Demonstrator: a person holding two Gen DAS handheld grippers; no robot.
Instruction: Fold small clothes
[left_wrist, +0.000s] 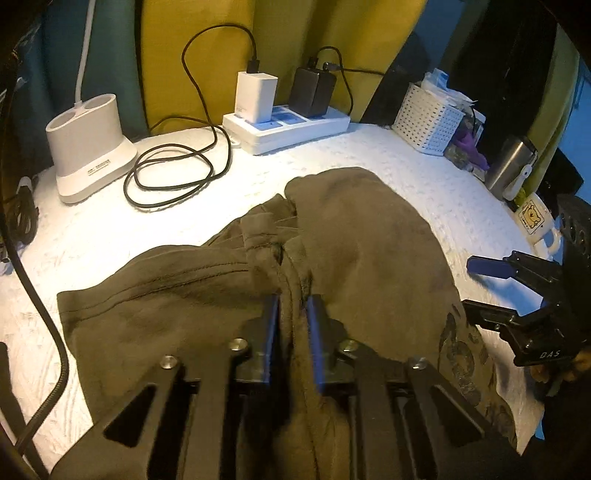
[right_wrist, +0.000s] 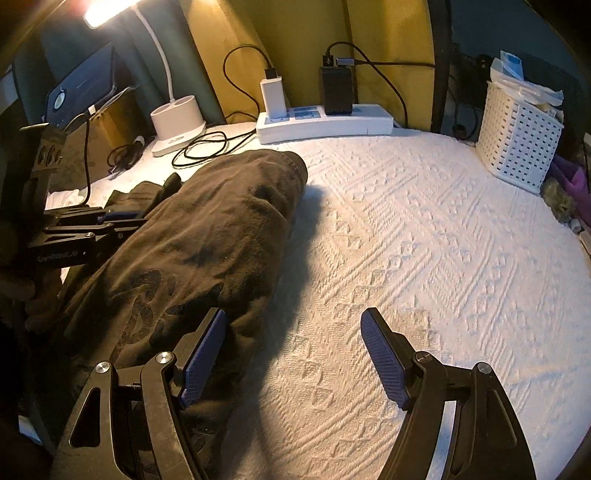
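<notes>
Left gripper (left_wrist: 293, 317), right gripper (right_wrist: 293, 354): black slotted linkage arms, silver screws, blue ribbed pads (right_wrist: 384, 363).

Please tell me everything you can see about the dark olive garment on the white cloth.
The olive garment is soft, knit-looking fabric with stitched hems and a faded dark print near one edge. It lies crumpled and partly folded over itself on the white textured cloth. The left hand-held gripper is shut on a bunched ridge of it. The right hand-held gripper is open at its printed edge; one finger lies against the fabric, the other over bare cloth.
</notes>
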